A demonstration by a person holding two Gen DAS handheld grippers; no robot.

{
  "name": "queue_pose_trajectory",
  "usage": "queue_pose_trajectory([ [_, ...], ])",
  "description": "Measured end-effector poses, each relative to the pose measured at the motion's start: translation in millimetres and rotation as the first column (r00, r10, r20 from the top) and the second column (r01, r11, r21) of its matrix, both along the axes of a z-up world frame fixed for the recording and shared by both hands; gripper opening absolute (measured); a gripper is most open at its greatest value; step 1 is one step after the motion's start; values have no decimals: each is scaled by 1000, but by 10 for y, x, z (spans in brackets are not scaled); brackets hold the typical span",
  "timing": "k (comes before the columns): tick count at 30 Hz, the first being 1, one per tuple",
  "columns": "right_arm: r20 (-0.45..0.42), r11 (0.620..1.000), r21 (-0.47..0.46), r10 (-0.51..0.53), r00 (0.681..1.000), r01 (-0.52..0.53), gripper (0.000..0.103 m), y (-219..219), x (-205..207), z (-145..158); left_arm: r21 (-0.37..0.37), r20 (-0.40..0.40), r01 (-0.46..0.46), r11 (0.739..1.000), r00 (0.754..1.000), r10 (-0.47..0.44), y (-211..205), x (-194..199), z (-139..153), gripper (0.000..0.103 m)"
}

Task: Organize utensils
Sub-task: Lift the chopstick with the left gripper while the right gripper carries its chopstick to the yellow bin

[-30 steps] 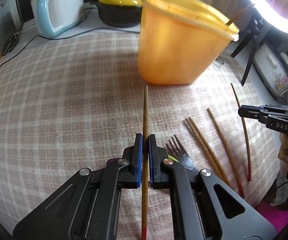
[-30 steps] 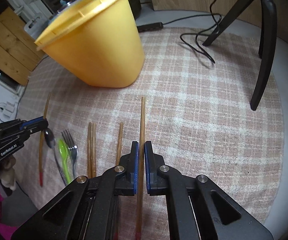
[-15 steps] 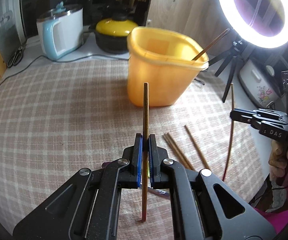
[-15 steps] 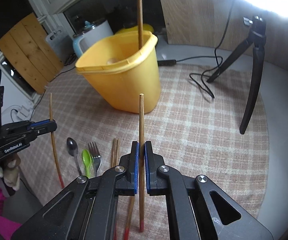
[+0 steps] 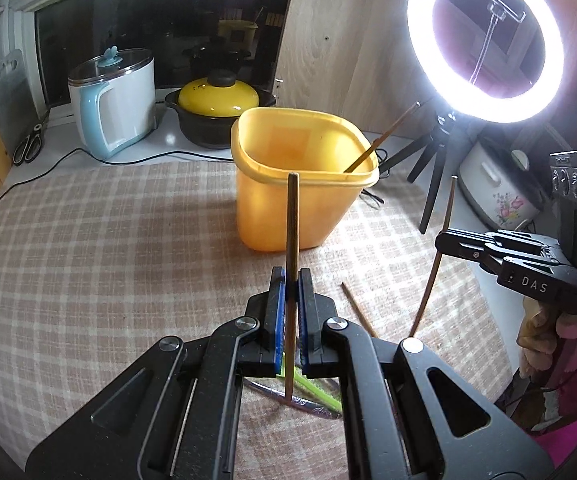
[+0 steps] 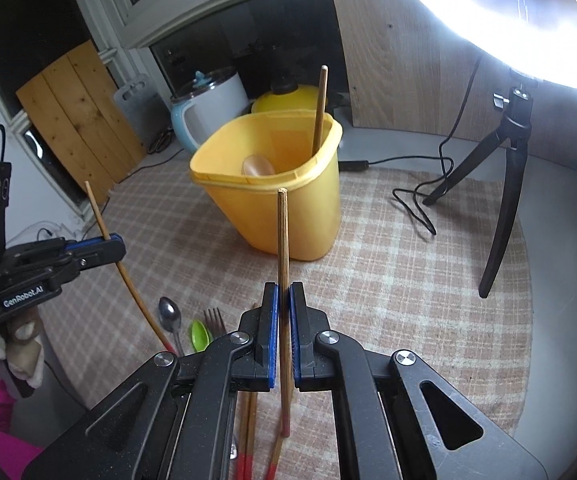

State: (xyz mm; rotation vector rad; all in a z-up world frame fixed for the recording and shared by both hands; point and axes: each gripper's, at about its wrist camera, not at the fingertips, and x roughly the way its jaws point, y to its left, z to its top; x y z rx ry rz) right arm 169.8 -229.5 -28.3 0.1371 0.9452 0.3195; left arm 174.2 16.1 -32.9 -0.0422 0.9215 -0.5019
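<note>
My left gripper (image 5: 290, 280) is shut on a brown chopstick (image 5: 291, 236), held upright above the checked cloth. My right gripper (image 6: 283, 294) is shut on another chopstick (image 6: 283, 248), also upright. Each gripper shows in the other view, the right gripper (image 5: 442, 238) and the left gripper (image 6: 114, 242), both short of the yellow bin (image 5: 300, 196) (image 6: 276, 200). The bin holds one chopstick (image 6: 319, 108) and a wooden spoon (image 6: 257, 166). On the cloth below lie a metal spoon (image 6: 169, 316), a green spoon (image 6: 200, 334), a fork (image 6: 215, 318) and more chopsticks (image 6: 248, 432).
A ring light (image 5: 484, 40) on a black tripod (image 6: 504, 184) stands to the right with its cable (image 6: 416, 208) on the cloth. A white-blue kettle (image 5: 116, 104), a yellow-lidded pot (image 5: 218, 112) and scissors (image 5: 28, 146) sit behind the bin. A rice cooker (image 5: 496, 188) is at far right.
Both grippers have lifted their chopsticks off the cloth and tilted them upright, and the view has risen to show the bin's inside.
</note>
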Motion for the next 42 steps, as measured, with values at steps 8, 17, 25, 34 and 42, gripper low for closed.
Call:
queue_pose_trajectory([
  [8,70,1000,19,-3,998,1,4,82,68,255,-35,52,-32,999,998,34,79,73,179,3],
  [17,146,999,35,-8,989,3,4,116,137,554,-78,129,-71,994,988,81,177,200,454,3],
  [25,217,999,51,-15,976,4,4,90,233,841,-126,203,-91,988,972,115,245,348,782,3],
  [34,301,999,48,-9,954,-6,4,122,375,1147,-165,271,-109,980,951,151,261,538,1056,3],
  [42,345,999,53,-11,939,-7,4,182,531,1290,-192,294,-111,975,942,165,191,638,1154,3],
])
